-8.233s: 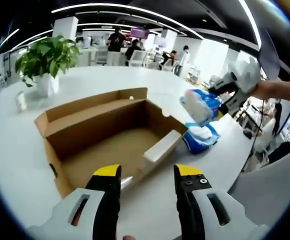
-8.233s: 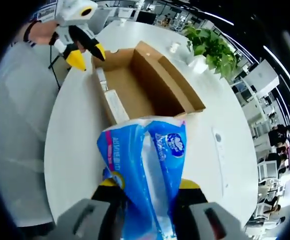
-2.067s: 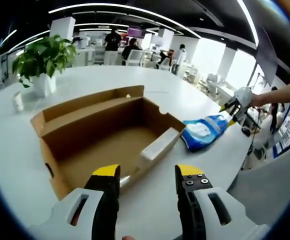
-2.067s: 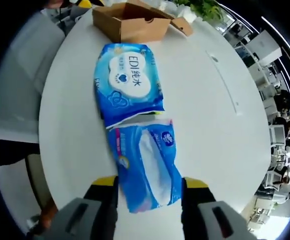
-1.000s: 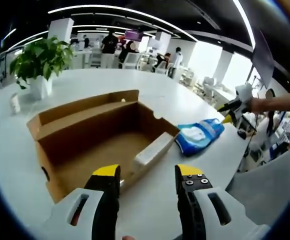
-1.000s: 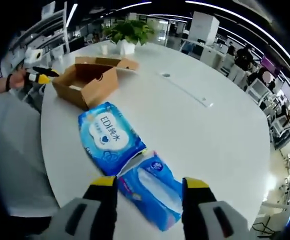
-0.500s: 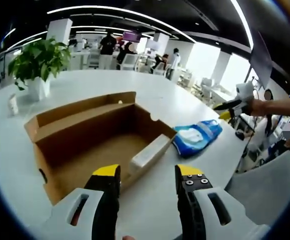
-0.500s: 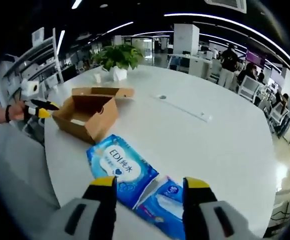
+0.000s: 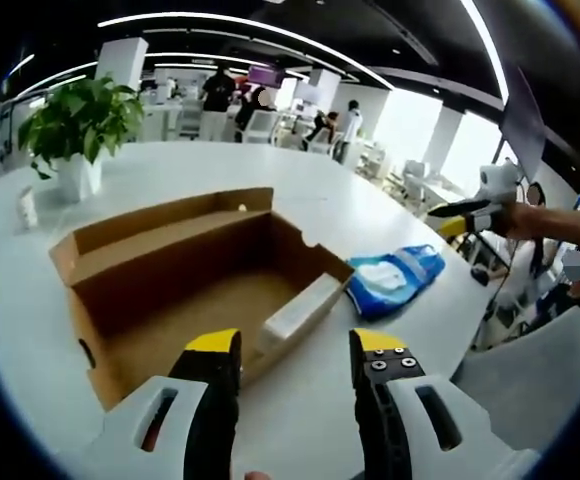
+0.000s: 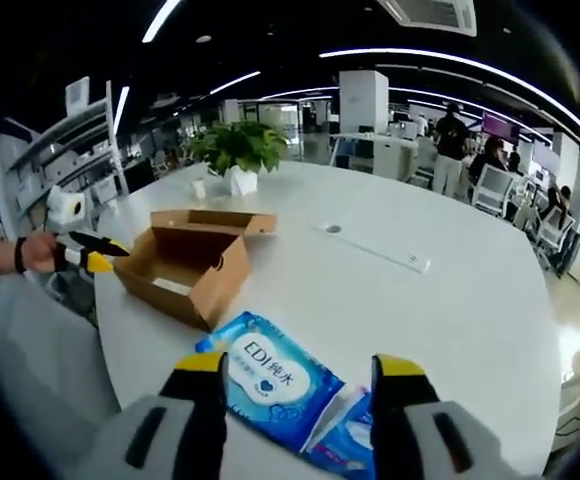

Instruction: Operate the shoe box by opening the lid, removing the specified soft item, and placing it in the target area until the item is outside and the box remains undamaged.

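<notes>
The brown cardboard shoe box (image 9: 185,275) lies open on the white table, its lid folded back, with a white strip along its inner right wall. My left gripper (image 9: 285,350) is open just in front of the box, nothing between its jaws. Two blue wet-wipe packs (image 9: 395,275) lie on the table right of the box. In the right gripper view the box (image 10: 185,262) sits at mid-left, and the EDI pack (image 10: 275,380) and a second blue pack (image 10: 350,435) lie just ahead of my open right gripper (image 10: 295,375), which holds nothing. The right gripper (image 9: 470,212) also appears raised at the far right.
A potted plant (image 9: 75,125) and a small white cup (image 9: 28,205) stand at the table's far left. A cable slot (image 10: 390,255) runs across the table. Office chairs and people (image 10: 450,135) are beyond the round table (image 10: 450,320). A person's sleeve (image 10: 30,340) is near the left gripper (image 10: 90,255).
My right gripper, after laying the second blue pack beside the first and opening, has lifted and pulled back; its view tilted up toward the room. The left gripper stays almost still.
</notes>
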### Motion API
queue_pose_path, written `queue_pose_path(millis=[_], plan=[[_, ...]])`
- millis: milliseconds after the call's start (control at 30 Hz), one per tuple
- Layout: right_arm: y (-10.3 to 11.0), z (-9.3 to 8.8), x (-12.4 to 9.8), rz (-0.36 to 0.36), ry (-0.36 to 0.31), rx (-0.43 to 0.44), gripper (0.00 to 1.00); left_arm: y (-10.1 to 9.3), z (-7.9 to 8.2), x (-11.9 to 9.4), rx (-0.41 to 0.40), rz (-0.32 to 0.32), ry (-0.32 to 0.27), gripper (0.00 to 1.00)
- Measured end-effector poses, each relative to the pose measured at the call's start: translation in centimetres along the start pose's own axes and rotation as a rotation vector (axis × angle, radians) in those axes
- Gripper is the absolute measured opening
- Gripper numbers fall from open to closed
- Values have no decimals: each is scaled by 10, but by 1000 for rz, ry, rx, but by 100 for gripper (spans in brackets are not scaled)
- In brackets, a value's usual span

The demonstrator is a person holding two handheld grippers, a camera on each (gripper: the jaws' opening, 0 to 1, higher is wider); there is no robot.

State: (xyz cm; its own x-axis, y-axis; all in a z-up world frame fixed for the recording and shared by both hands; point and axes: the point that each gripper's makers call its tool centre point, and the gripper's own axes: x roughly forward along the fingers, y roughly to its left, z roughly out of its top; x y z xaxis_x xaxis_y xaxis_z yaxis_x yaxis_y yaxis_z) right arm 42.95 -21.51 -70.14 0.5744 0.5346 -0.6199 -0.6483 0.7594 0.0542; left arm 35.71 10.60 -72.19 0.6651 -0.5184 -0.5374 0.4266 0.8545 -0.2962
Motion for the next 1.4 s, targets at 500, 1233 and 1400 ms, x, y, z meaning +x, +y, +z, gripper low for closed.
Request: queue_pose_path(millis=[500,1233,1400], plan=[[28,-5,6,15,-31,32,58,0,5,-1,-7,-1,-21,44],[56,-5,1,13,-80,99,58,-8,9,-3,5,-23,-35,45],[64,-6,3,22,-87,117,59,-8,11,-4,3,-27,-42,46]])
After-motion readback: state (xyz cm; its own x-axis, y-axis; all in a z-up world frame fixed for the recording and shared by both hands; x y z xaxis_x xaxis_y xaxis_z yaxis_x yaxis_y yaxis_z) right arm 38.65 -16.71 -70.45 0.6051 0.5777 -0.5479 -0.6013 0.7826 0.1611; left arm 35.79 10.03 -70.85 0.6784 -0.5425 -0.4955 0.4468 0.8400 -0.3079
